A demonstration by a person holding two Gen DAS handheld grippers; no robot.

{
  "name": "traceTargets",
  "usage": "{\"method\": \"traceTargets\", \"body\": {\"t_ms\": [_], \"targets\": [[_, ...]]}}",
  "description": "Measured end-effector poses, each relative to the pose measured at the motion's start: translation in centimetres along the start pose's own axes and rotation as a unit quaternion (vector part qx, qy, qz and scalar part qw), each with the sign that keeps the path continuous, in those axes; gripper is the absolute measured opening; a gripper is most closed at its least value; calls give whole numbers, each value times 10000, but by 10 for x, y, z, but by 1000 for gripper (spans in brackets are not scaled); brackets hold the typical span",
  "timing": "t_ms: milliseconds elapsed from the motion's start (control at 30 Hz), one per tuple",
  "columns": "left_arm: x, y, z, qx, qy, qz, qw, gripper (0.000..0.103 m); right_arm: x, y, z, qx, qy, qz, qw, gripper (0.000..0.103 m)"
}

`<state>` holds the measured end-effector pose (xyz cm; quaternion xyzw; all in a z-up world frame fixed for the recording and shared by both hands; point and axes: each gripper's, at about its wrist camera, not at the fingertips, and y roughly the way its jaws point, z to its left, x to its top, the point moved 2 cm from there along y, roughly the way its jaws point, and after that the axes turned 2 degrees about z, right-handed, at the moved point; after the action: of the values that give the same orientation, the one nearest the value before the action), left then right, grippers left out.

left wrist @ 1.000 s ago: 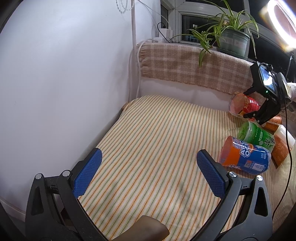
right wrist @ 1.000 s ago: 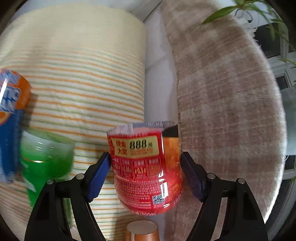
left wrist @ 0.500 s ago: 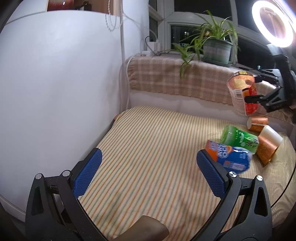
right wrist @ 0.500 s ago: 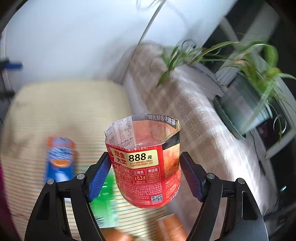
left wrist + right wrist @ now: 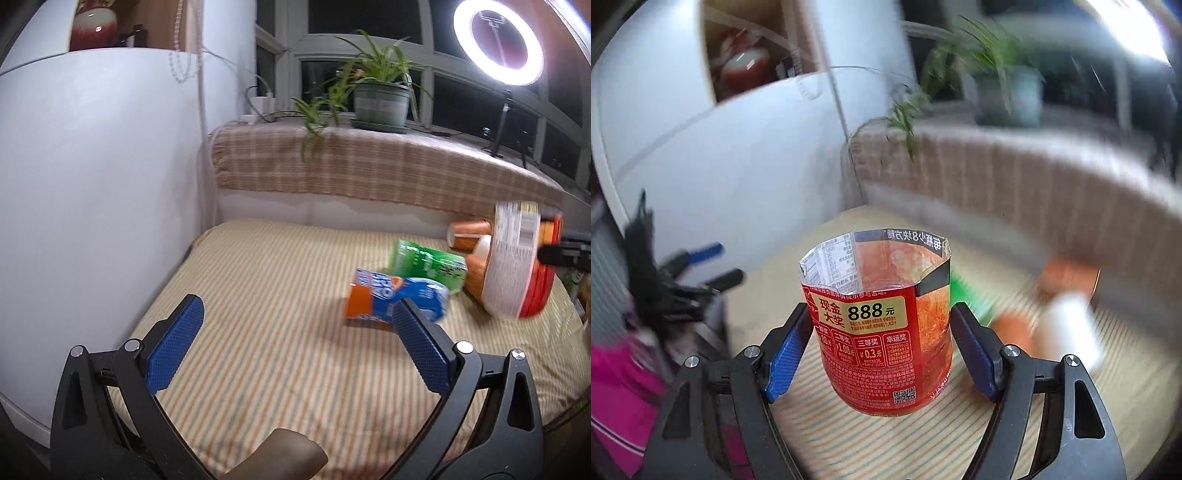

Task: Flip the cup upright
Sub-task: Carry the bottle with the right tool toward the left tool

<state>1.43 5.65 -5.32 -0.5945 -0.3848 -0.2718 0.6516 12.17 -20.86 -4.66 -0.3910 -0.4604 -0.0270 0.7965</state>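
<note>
Red cut-bottle plastic cup (image 5: 882, 328): clamped in right tool (image 5: 882, 343), mouth up, long axis near vertical, above striped worktop (image 5: 280, 295), right of blue-orange cup (image 5: 395, 299). Left tool (image 5: 295, 343): spread apart, empty, farther off.

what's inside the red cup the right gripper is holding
The red cup, held mouth-up in the right gripper, shows only its own see-through reddish walls inside. The floor of the cup is hidden behind the label.
</note>
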Motion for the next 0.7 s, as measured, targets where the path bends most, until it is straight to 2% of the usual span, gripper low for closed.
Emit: {"method": "traceTargets", "body": {"t_ms": [200, 400, 500, 633, 700], "targets": [[-6, 2, -14, -369, 109, 140, 9992, 103, -50, 3, 0, 310, 1042, 263, 9937, 76], [-12, 8, -22, -906, -4, 489, 9947, 103, -81, 29, -18, 809, 2276, 662, 9681, 76], [-13, 10, -27, -1107, -12, 596, 9921, 103, -89, 34, -20, 850, 2434, 781, 9630, 77], [-15, 14, -33, -1522, -144, 856, 9845, 103, -87, 40, -25, 916, 2568, 782, 9589, 79], [-17, 16, -35, -1696, -214, 972, 9805, 103, -83, 42, -25, 904, 2491, 777, 9611, 79]]}}
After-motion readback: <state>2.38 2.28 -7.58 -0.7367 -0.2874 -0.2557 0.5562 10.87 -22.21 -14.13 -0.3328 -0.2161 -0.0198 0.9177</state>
